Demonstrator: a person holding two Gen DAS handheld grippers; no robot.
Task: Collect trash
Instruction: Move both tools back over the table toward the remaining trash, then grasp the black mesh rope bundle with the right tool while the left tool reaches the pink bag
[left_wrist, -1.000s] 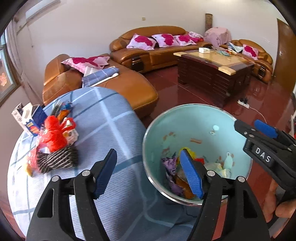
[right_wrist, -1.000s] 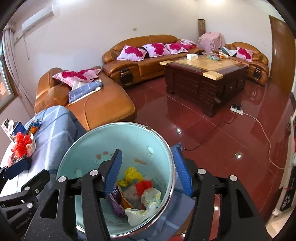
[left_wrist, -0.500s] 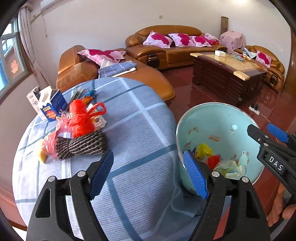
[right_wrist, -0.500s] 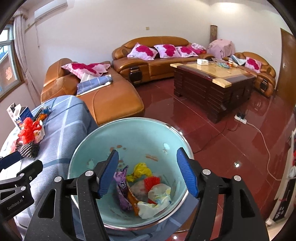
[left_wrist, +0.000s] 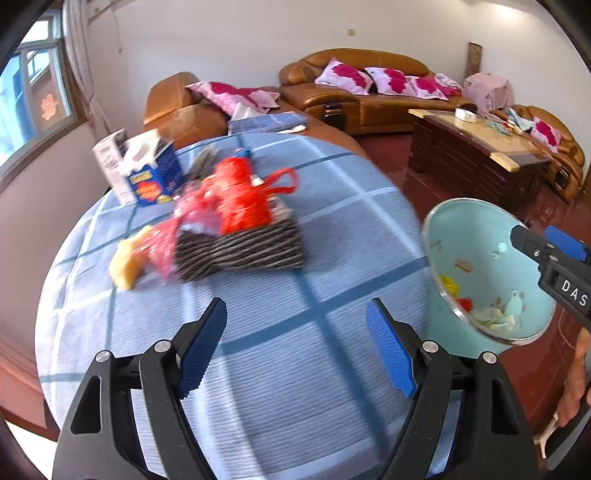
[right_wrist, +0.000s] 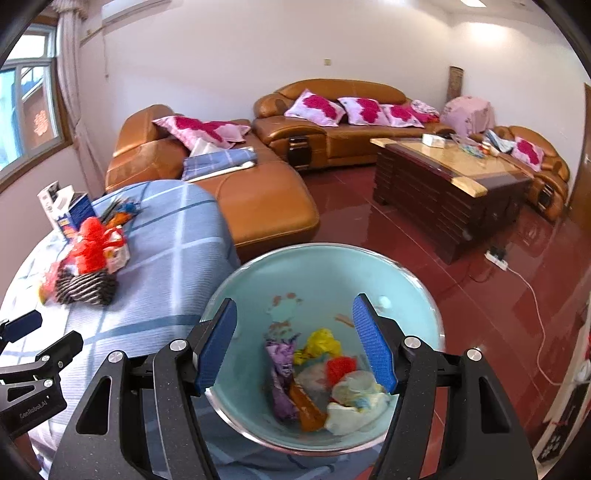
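Note:
My left gripper (left_wrist: 295, 314) hangs open over the blue checked tablecloth (left_wrist: 332, 229), with nothing between its blue pads. Ahead of it a striped woven basket (left_wrist: 240, 251) holds a red plastic bag (left_wrist: 240, 199), and a yellow scrap (left_wrist: 127, 266) lies at its left. My right gripper (right_wrist: 294, 306) is open above the light-blue trash bin (right_wrist: 321, 277), holding nothing. Crumpled wrappers (right_wrist: 321, 373), purple, yellow, red and white, lie in the bin's bottom. In the left wrist view the bin (left_wrist: 487, 258) stands off the table's right edge, with the right gripper's fingertips (left_wrist: 565, 243) over it.
A blue and white carton (left_wrist: 144, 173) stands at the table's far left. Brown leather sofas (right_wrist: 258, 199) with pink cushions lie beyond the table, and a dark wooden coffee table (right_wrist: 450, 192) stands on the red floor. A power strip and white cable (right_wrist: 517, 269) lie on the floor at right.
The left gripper has swung left, off the bin and over the tablecloth, so the basket sits nearer the view's centre. The right gripper's jaws stand wider and it stays above the bin.

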